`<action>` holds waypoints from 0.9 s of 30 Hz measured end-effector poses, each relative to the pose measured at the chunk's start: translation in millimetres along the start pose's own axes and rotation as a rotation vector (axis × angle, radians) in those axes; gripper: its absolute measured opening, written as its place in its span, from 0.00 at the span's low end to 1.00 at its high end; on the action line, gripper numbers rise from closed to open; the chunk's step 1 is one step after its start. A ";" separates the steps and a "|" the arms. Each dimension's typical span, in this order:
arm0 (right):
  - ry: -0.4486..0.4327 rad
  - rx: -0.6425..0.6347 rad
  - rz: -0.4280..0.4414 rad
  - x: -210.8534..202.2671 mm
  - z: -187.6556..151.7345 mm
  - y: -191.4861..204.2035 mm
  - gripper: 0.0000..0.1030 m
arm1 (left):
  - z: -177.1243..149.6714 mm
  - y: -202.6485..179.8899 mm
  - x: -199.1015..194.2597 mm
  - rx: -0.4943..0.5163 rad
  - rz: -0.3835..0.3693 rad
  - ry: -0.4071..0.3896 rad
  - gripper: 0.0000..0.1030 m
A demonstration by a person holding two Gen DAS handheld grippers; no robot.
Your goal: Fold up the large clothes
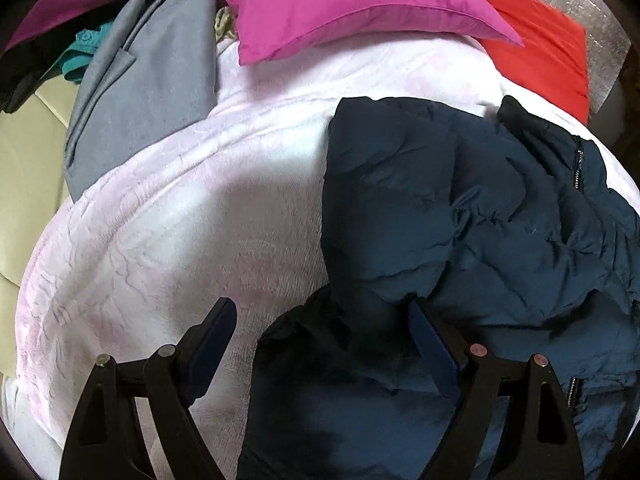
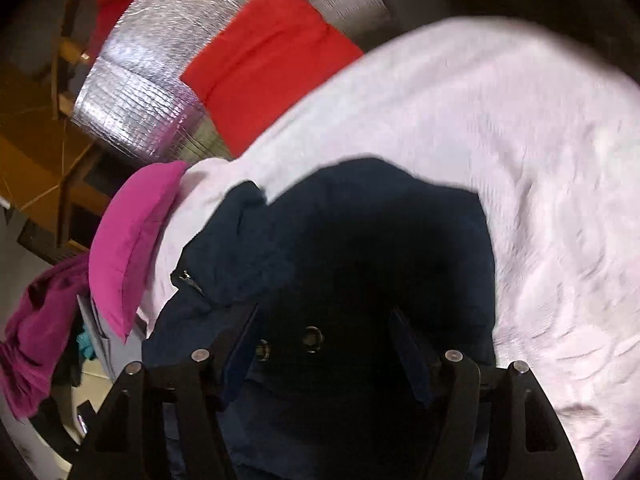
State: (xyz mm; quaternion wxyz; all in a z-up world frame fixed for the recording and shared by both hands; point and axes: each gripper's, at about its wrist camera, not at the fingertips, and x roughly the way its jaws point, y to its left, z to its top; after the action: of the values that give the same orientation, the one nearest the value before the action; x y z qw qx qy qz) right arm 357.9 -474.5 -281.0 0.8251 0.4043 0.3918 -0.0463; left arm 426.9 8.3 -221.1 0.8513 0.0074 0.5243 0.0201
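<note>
Navy jacket (image 1: 460,208) lies bunched on the pink bed blanket (image 1: 160,248) beneath both grippers, left (image 1: 324,328) and right (image 2: 324,332), jaws open, gripping nothing; folding seems midway, next needing a hem grasp.

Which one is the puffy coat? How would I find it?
Look at the pale pink blanket covering the bed. The puffy coat lies on it, below the magenta pillow. It's the only dark navy, quilted thing, with a zipper.

A pale pink blanket (image 1: 168,240) covers the bed ahead of the claw. Beyond it lie a magenta pillow (image 1: 340,8) and a red pillow (image 1: 540,40) against silver foil sheeting (image 2: 152,80); wooden furniture (image 2: 68,52) stands far left.
</note>
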 end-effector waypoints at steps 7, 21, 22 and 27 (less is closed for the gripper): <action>-0.016 -0.111 -0.041 8.8 1.7 29.1 0.37 | 4.3 5.2 0.3 -0.015 0.035 -0.006 0.87; -0.124 -0.051 0.023 -43.6 -16.7 10.7 0.44 | 4.0 0.3 -25.3 0.015 0.110 -0.086 0.87; -0.133 -0.086 0.021 -50.3 -23.4 16.9 0.44 | 4.8 -1.5 -30.7 0.028 0.119 -0.116 0.87; -0.087 -0.184 0.034 -52.1 -51.2 36.3 0.44 | 3.1 -12.4 -47.3 0.069 0.069 -0.193 0.87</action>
State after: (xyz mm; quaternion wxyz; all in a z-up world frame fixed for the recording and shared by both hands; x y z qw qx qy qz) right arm 305.1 -426.7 -241.2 0.8756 0.3309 0.3515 -0.0137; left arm 408.7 -6.1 -177.9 0.8959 0.0568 0.4396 0.0306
